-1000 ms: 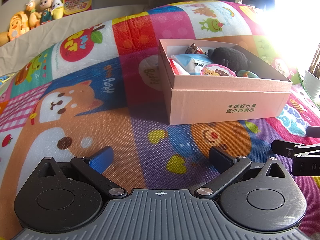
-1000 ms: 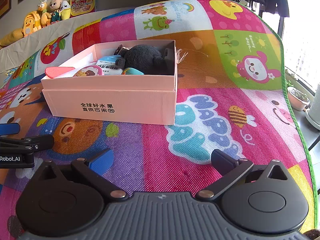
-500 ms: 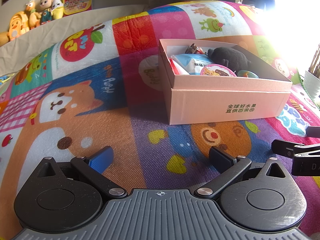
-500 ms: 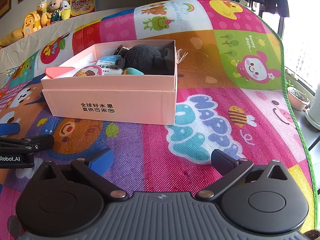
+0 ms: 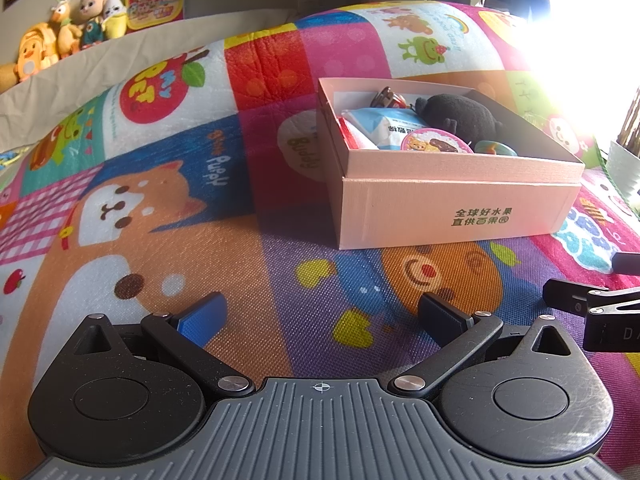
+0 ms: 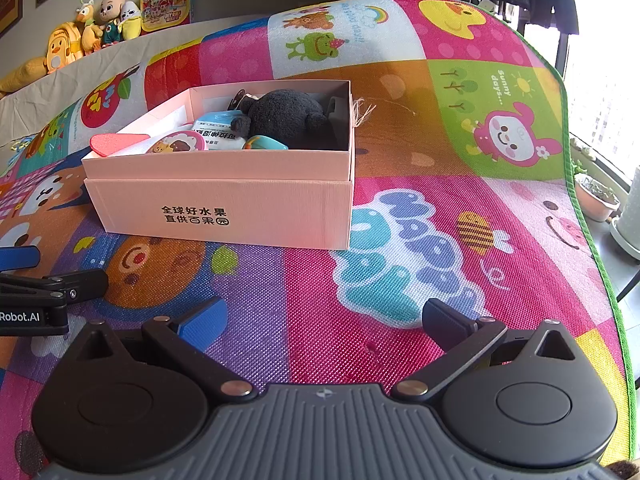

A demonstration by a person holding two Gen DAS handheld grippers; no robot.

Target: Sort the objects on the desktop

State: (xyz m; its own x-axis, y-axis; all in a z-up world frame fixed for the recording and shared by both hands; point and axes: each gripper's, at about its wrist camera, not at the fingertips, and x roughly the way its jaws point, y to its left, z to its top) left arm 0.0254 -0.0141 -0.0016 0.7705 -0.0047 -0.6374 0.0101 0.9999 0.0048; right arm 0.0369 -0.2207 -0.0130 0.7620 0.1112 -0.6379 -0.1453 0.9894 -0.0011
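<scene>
A pink cardboard box (image 5: pixel 452 208) (image 6: pixel 240 212) stands on the colourful play mat. Inside lie a black plush toy (image 5: pixel 460 118) (image 6: pixel 288 116), a blue-white packet (image 5: pixel 384 124) (image 6: pixel 218 130), a round pink cartoon tin (image 5: pixel 436 142) (image 6: pixel 176 144) and a small teal item (image 6: pixel 266 143). A red flat piece (image 6: pixel 116 142) rests on the box's left rim. My left gripper (image 5: pixel 320 316) is open and empty, low over the mat in front of the box. My right gripper (image 6: pixel 324 316) is open and empty, to the right of the left gripper (image 6: pixel 52 284).
The play mat (image 6: pixel 400 240) covers the surface; its green edge (image 6: pixel 592 240) runs down the right. Plush toys (image 6: pixel 96 28) sit on the far ledge. Plant pots (image 6: pixel 600 200) stand beyond the mat's right edge. The right gripper's fingers (image 5: pixel 576 300) show at the right edge of the left wrist view.
</scene>
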